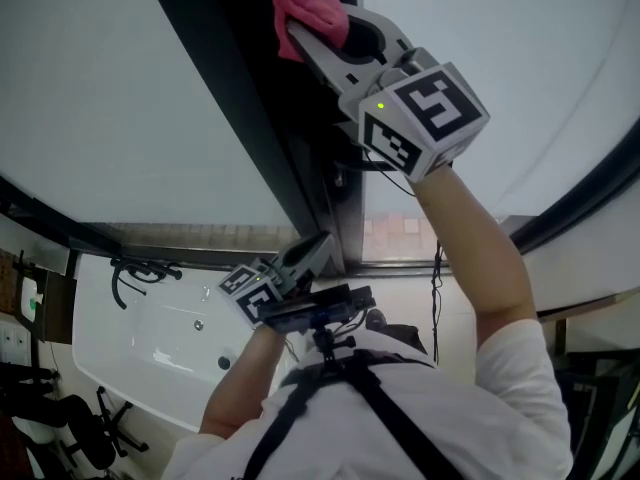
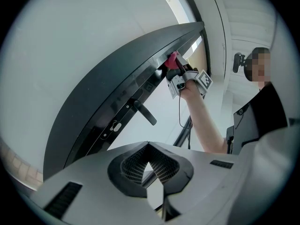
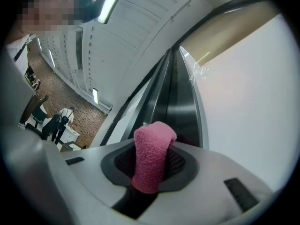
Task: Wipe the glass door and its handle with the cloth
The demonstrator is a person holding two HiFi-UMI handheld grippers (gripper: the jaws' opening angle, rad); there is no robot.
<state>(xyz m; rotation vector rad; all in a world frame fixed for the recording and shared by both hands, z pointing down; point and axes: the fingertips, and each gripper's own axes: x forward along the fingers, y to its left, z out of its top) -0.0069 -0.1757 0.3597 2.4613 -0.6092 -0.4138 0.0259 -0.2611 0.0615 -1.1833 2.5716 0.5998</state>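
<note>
**Cloth held high on the dark door frame**

The right gripper [image 1: 306, 44] is clamped on the pink cloth [image 1: 312, 10], which bulges past its jaw tips against the dark door frame [image 2: 117, 74]. The handle [image 2: 144, 112] sits well below the cloth on the same frame. Pale glass [image 1: 120, 88] spreads wide on either side. The left gripper [image 1: 316, 248] hangs low, jaws together on nothing.

Tail of cloth [image 3: 151, 161] — out of sight inside right gripper [image 3: 154, 143]
</note>
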